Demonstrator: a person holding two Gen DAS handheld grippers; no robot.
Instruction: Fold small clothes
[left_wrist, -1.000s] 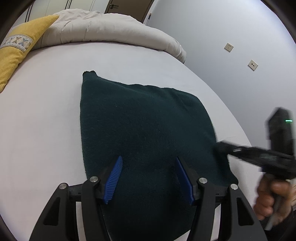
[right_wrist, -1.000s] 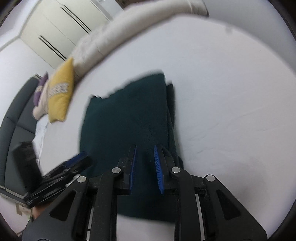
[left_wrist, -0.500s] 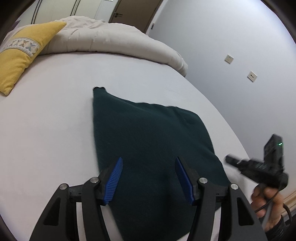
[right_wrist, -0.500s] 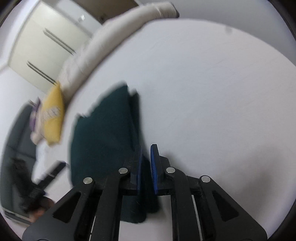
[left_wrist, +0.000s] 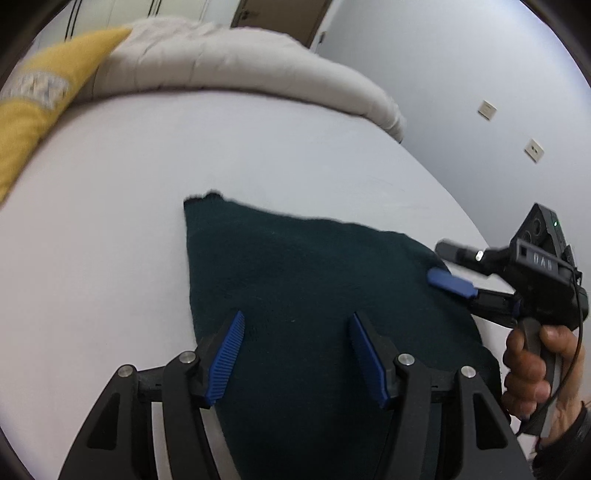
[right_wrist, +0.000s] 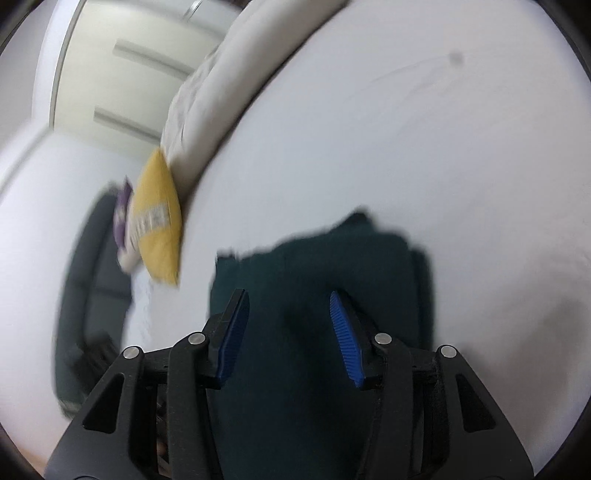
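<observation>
A dark green folded garment (left_wrist: 306, 280) lies flat on the white bed (left_wrist: 110, 192). My left gripper (left_wrist: 295, 317) is open and empty, hovering over the garment's near part. My right gripper (left_wrist: 447, 266) shows at the garment's right edge, held in a hand, jaws apart. In the right wrist view the right gripper (right_wrist: 288, 299) is open and empty above the garment (right_wrist: 314, 266), which looks blurred.
A yellow cushion (left_wrist: 33, 110) lies at the far left of the bed, also in the right wrist view (right_wrist: 157, 218). A beige rolled duvet (left_wrist: 240, 62) runs along the far side. A grey wall (left_wrist: 461, 74) with sockets stands to the right.
My right gripper has opened; it was nearly shut at the garment's edge before. Both grippers have pulled back, so the garment looks smaller and lower.
</observation>
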